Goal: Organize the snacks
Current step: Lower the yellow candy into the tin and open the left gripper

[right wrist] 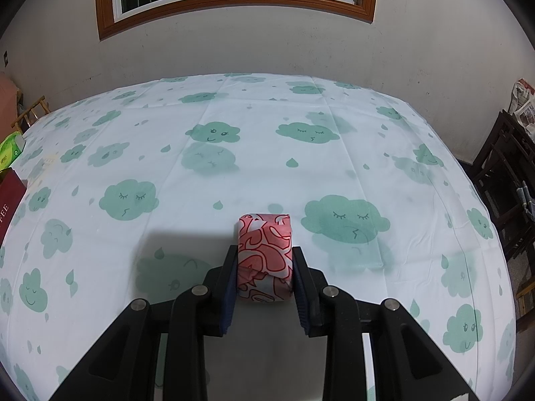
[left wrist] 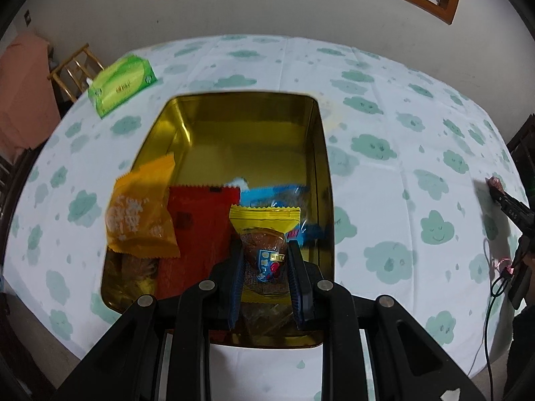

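A gold tin box (left wrist: 317, 153) stands open on the table. Inside lie an orange packet (left wrist: 140, 217), a red packet (left wrist: 200, 227) and a blue packet (left wrist: 281, 197). My left gripper (left wrist: 264, 250) is over the tin's near end, shut on a yellow-topped clear snack packet (left wrist: 264, 234). My right gripper (right wrist: 264, 257) is shut on a pink and white patterned wrapped snack (right wrist: 264, 250), held just above the cloth. The right gripper also shows at the far right of the left wrist view (left wrist: 498, 190).
The table wears a white cloth with green clouds (right wrist: 234, 140). A green tissue pack (left wrist: 122, 83) lies far left of the tin. A dark red box (right wrist: 10, 200) is at the left edge. Dark wooden chairs (right wrist: 501, 173) stand right.
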Available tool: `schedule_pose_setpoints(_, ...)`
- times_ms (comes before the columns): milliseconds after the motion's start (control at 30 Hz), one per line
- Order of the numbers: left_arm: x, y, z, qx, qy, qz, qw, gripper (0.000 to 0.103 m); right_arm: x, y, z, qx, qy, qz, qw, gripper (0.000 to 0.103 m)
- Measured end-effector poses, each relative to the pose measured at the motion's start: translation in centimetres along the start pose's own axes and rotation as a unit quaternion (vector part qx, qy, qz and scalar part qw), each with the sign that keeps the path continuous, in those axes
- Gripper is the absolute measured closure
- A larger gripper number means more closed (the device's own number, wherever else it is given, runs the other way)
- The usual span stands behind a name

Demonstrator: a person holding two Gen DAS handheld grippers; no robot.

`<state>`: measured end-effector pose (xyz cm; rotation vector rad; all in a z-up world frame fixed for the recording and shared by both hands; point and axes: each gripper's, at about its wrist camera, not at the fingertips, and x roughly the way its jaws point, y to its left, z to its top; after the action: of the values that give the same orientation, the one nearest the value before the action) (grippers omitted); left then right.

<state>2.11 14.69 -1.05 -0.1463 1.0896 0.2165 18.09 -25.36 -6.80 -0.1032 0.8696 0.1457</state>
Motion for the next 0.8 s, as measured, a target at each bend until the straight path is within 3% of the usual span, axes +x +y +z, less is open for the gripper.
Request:
schedule_pose_setpoints(700, 1.2, 0.0, 0.0, 0.009, 0.000, 0.026, 0.9996, 0.079, 0.0, -0.1, 0.0, -0.001, 0.000, -0.002, 1.000, 0.073)
schedule_pose_setpoints(800, 0.9, -0.1, 0.0, 0.010, -0.002, 0.019, 0.9998, 0.070, 0.0, 0.0, -0.1, -0.001, 0.000, -0.002, 1.000, 0.073)
